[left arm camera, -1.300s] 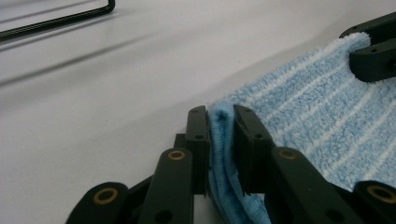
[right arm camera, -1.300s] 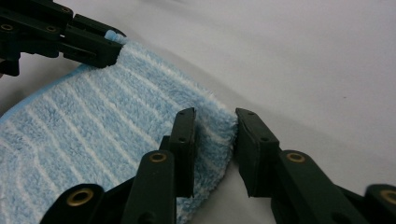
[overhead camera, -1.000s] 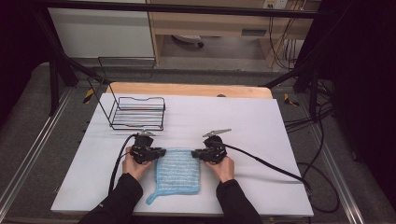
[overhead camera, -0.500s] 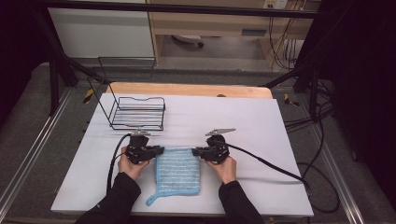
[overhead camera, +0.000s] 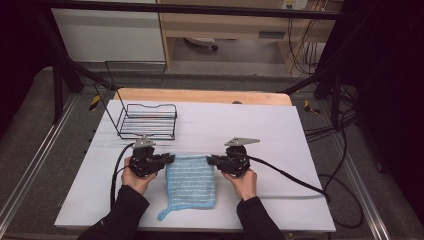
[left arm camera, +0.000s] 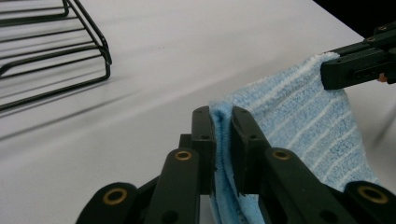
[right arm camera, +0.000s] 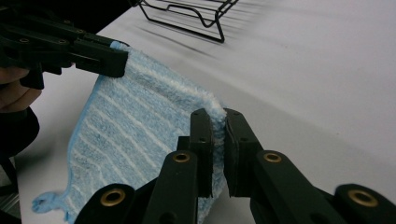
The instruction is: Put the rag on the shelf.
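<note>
— Near the front edge of the white table (overhead camera: pixel 280 130), what is different from a second ago?

— Both grippers have moved up the table, away from the person, taking the far edge of the blue cloth (overhead camera: pixel 191 182) with them. A second ago they sat lower, with the cloth lying flat between the hands. Now its far edge hangs taut between the two claws, while the near part, with its little loop at the corner, lies on the table.

— What does that tell you?

— My guess is the grasp is done and the lift or fold is under way; the wire rack (overhead camera: pixel 148 120) at the back left stands well apart and untouched.

— And the claws themselves?

— The left gripper (left arm camera: pixel 222 140) is clamped on the cloth's far left corner, its jaws almost together with only the folded terry between them. The right gripper (right arm camera: pixel 218 144) pinches the far right corner the same way, jaws nearly closed on the edge. Each gripper view also shows the other claw biting its own corner farther off.
</note>
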